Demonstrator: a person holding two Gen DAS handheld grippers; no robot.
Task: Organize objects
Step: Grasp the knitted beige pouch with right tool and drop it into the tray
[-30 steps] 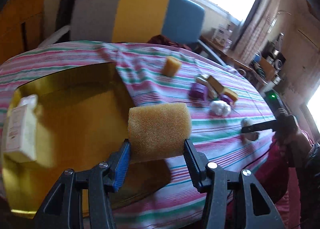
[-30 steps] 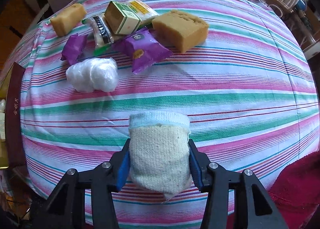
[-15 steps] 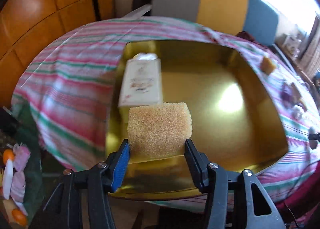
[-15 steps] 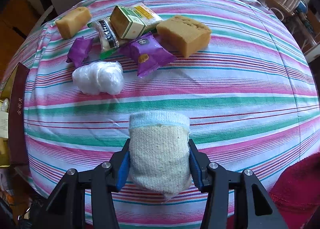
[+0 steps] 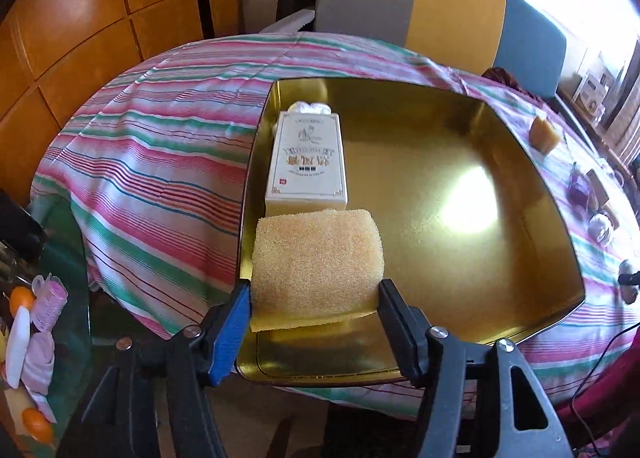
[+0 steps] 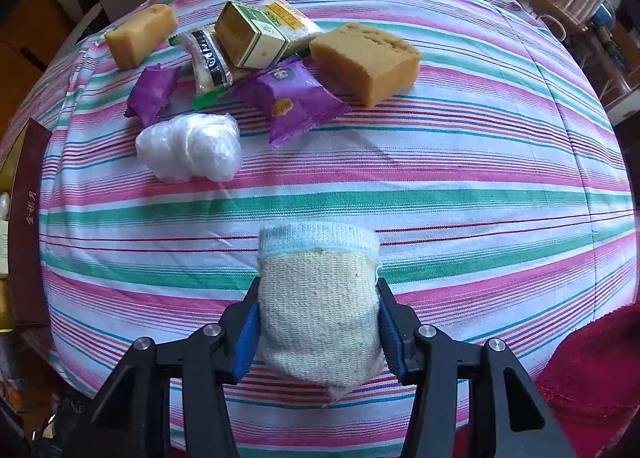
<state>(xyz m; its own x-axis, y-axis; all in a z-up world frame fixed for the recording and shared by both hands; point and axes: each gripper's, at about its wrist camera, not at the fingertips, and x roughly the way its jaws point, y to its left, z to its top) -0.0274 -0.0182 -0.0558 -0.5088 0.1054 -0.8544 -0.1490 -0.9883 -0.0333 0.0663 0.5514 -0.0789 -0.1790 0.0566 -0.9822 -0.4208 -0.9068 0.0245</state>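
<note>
My left gripper (image 5: 314,310) is shut on a yellow sponge (image 5: 316,262) and holds it over the near left corner of a shiny gold tray (image 5: 440,178). A white box (image 5: 307,162) lies in the tray just beyond the sponge, with a white wad (image 5: 312,107) behind it. My right gripper (image 6: 318,322) is shut on a rolled beige knit cloth (image 6: 318,298) with a pale blue band, low over the striped tablecloth (image 6: 440,186). Beyond it lie a white plastic wad (image 6: 190,146), two purple packets (image 6: 296,98), a green-and-white box (image 6: 250,36), and two tan sponges (image 6: 366,58).
A chair with grey, yellow and blue panels (image 5: 440,6) stands behind the table. Wooden cabinets (image 5: 80,18) fill the left. A low glass table (image 5: 32,318) with oranges and small items sits at lower left. A dark red box wall (image 6: 24,226) edges the right wrist view's left side.
My left gripper has swung left with the sponge, from above the tray's right edge to its near left corner by the white box. The right gripper has drifted slightly, still holding the cloth.
</note>
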